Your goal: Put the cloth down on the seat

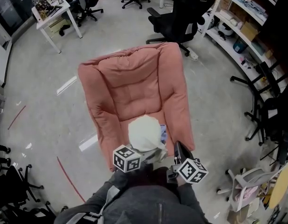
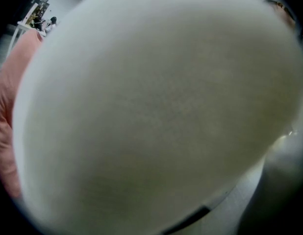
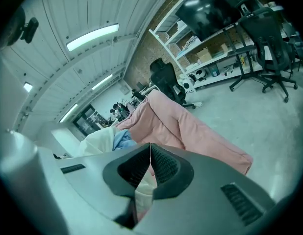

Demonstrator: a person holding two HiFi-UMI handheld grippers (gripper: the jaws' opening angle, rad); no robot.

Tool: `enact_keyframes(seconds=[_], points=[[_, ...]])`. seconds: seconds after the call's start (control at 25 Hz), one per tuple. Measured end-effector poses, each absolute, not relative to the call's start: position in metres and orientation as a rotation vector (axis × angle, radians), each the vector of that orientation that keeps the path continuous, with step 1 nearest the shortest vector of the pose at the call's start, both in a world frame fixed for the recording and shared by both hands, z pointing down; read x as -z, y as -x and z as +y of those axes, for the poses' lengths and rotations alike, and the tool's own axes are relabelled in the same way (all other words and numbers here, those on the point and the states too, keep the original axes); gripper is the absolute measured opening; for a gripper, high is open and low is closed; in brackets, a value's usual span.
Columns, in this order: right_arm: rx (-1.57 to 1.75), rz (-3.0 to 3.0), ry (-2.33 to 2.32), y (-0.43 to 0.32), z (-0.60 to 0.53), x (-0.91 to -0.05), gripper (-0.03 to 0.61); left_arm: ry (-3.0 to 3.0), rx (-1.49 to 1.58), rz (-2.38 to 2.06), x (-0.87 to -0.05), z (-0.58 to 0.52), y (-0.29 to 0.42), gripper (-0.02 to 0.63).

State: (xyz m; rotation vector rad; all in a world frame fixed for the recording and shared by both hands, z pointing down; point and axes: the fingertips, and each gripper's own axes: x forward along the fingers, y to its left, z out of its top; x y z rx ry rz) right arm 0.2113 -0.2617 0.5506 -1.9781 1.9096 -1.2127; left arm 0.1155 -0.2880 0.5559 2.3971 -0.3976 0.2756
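Sleeves (image 1: 134,202): grey, filling the bottom of the head view. Both forearms are reaching forward side by side, close to the body.
Left gripper (image 1: 129,157): from above I'm seeing mainly its marker cube, which is sitting right against the near edge of the cloth (image 1: 145,132). It is pointing ahead toward the seat (image 1: 130,83) and a little downward.
Left jaws: the cloth (image 2: 151,111) is blanketing the whole left gripper view, so I cannot tell how they are standing.
Right gripper (image 3: 150,148): it is pointing forward and down near the seat's front right corner, just to the right of the left one.
Right jaws: the tips are meeting, and a strip of white fabric is showing in the gap behind them, so they are pinching a fold of the cloth.
Cloth: a white rounded bundle with a bit of blue fabric (image 3: 123,138) peeking out on its right side. It is hanging over the front edge of the seat pad, between the two grippers. I cannot tell whether it is touching the pad.
Seat: a pink padded floor chair whose back is leaning away from me, lying on the grey floor (image 1: 51,106).
Beyond: a black office chair (image 1: 181,17) is standing behind the seat.
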Motion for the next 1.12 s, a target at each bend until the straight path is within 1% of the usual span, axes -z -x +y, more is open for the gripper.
enact_keyframes(seconds=[0.2, 0.44, 0.88, 1.12], points=[[1.209, 1.911, 2.025, -0.222, -0.27, -0.55, 0.012, -2.411, -0.284, -0.371, -0.556, -0.312, -0.124, 0.275], [1.158, 1.947, 2.047, -0.243, -0.3, -0.537, 0.012, -2.457, -0.263, -0.362, -0.537, -0.357, -0.147, 0.278], [0.944, 2.145, 1.962, -0.302, -0.425, -0.49, 0.012, -2.503, -0.248, -0.447, -0.51, -0.457, -0.202, 0.281], [0.845, 2.279, 1.888, -0.321, -0.498, -0.465, 0.012, -2.524, -0.263, -0.464, -0.495, -0.515, -0.233, 0.284]])
